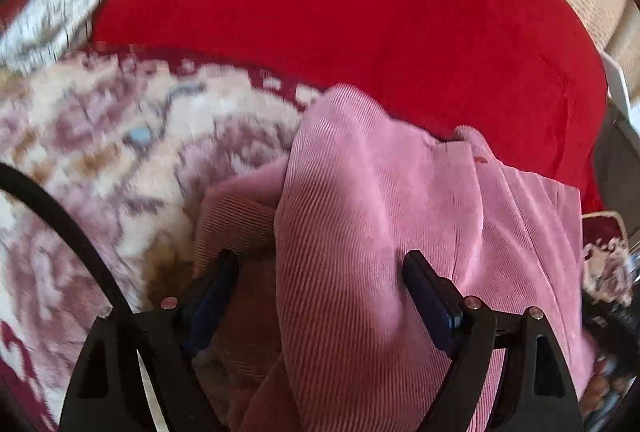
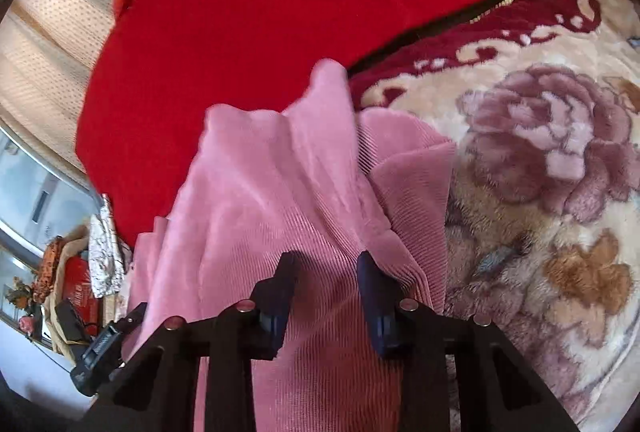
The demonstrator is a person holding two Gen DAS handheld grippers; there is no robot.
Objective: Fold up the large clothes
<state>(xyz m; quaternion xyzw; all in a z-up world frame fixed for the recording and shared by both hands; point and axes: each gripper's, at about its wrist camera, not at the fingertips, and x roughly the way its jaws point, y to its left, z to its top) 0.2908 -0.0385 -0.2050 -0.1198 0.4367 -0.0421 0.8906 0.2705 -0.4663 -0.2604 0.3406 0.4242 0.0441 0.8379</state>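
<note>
Over the floral blanket (image 2: 552,160) and against the red cloth (image 1: 360,12), I hold the pink corduroy garment (image 1: 380,212) bunched up. My left gripper (image 1: 320,264) stands spread wide with corduroy draped between its fingers; my right gripper (image 2: 326,264) looks clenched on a fold.

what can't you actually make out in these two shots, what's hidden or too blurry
- Left wrist view: whether the left claw pinches the pink corduroy garment; cloth drapes over the gap between its fingers.
- Right wrist view: whether the right claw grips the fabric; cloth fills the gap.
- Both views: the garment's type and full outline; bunched, cut off at the bottom edge.
- Left wrist view: floral blanket pattern, motion-blurred.
- Right wrist view: clutter at left, too small.
</note>
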